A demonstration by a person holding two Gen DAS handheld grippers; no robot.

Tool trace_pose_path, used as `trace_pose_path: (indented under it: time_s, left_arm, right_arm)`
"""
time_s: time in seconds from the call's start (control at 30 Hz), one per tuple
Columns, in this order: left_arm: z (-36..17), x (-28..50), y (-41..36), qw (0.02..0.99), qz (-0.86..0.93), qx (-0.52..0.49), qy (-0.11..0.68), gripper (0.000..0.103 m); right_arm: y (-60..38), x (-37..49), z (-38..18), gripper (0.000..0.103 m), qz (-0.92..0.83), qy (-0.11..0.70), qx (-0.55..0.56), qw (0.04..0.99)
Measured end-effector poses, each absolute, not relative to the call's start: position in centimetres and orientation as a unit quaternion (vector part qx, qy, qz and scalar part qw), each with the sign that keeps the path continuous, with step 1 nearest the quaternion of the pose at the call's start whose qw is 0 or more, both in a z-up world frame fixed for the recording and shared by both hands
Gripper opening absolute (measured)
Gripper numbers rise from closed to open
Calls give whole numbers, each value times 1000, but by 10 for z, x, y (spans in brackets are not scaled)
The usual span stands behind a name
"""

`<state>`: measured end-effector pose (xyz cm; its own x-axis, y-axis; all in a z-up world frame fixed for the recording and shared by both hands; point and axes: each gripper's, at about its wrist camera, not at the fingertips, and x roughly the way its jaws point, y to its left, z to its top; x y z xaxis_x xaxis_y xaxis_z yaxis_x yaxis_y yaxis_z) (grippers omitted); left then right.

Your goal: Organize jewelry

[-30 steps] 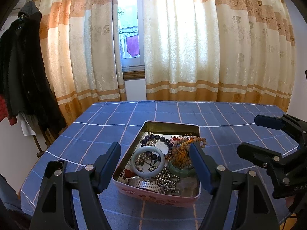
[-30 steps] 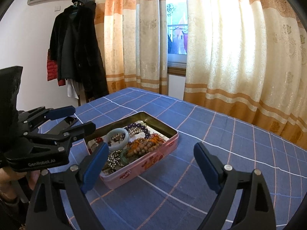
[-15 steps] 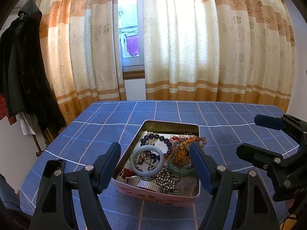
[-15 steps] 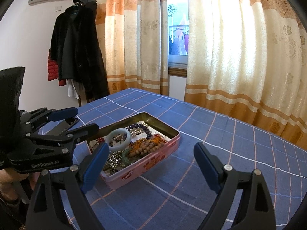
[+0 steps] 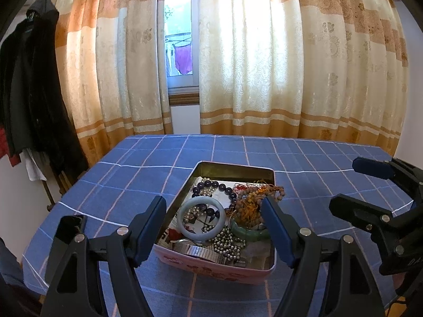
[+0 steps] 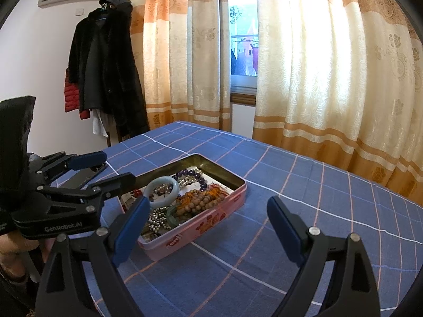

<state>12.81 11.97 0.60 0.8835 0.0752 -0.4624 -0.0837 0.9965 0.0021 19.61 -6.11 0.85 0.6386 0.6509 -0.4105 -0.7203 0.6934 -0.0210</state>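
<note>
Hovering just short of the near edge of the pink rectangular tin box (image 5: 211, 266), the left gripper (image 5: 214, 227) has its jaws wide apart and empty, with the box's near end between them. All the jewelry in view lies heaped in that box, on the blue checked tablecloth (image 5: 132, 179) toward its near edge: a pale jade bangle (image 5: 201, 218) on top, a dark purple bead bracelet (image 5: 211, 186) toward the far wall, a brown wooden bead strand with orange tassel (image 5: 253, 200) on the right, a green jade bangle (image 5: 251, 233) under it, silver bead chains (image 5: 227, 243) and a metal watch band (image 5: 201, 251) by the near wall. The right gripper (image 6: 208, 224), jaws also apart and empty, waits beside the box over bare cloth.

Such a heap fits jewelry gathered in as well as jewelry waiting to be sorted out (one moment does not settle which). For any pick, the pale bangle is the clean choice: it lies uppermost, so close on its rim and lift straight, slowly, since chains pass through its hole and could drag. Steadying the box with the other gripper should keep the light tin from sliding.
</note>
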Motion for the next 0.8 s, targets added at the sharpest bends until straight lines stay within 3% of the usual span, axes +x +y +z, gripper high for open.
trace_pose_path:
  time_s: [0.2, 0.8]
  left_arm:
    - [3, 131, 126, 967, 65, -20, 244, 86]
    - [2, 129, 122, 968, 89, -4, 233, 90]
  right_arm:
    - [-61, 196, 8, 93, 381, 189, -92, 901]
    - [-62, 196, 8, 93, 380, 188, -93, 901]
